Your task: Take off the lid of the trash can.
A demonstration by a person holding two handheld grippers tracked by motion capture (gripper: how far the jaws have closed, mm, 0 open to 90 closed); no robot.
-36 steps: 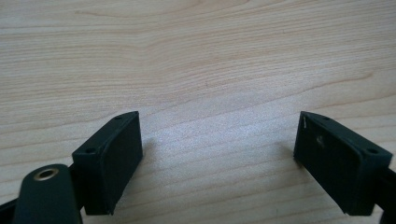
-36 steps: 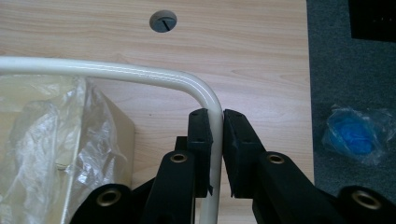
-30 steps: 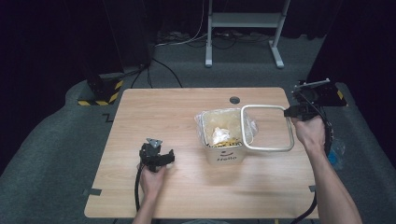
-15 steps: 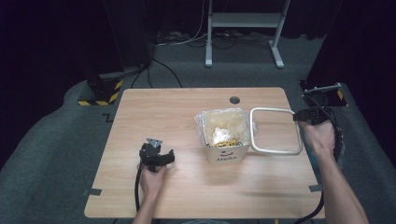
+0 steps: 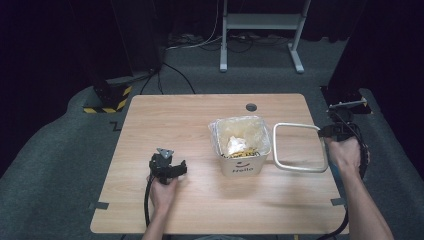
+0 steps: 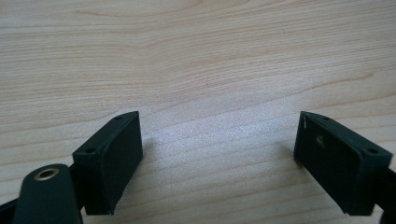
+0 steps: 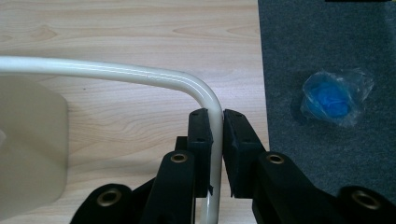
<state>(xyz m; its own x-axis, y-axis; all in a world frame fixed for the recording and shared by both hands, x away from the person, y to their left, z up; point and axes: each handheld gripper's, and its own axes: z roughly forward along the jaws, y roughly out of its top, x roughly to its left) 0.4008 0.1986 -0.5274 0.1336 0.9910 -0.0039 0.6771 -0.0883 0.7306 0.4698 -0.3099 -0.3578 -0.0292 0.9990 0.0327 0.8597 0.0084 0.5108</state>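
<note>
1. The right gripper (image 5: 325, 132) pinches the right side of a white ring frame (image 5: 298, 147), the rim clamped between its fingers (image 7: 201, 135) just past a rounded corner.
2. The ring frame sits over the right part of the wooden table (image 5: 200, 120), just right of the white bin (image 5: 242, 150); its right rim reaches about to the table's right edge, with grey carpet (image 7: 327, 56) beyond.
3. The left gripper (image 5: 167, 167) rests on the near left of the table, its fingers (image 6: 112, 158) spread wide over bare wood with nothing between them.
4. Open tabletop lies far left and along the near edge, well apart from the bin.
5. A blue bundle in clear wrap (image 7: 334, 95) lies on the carpet off the table's right edge; what it is cannot be told.
6. The bin's contents are pale and crumpled, hard to make out. In the right gripper view, the bin is a cut-off pale blur at left.
</note>
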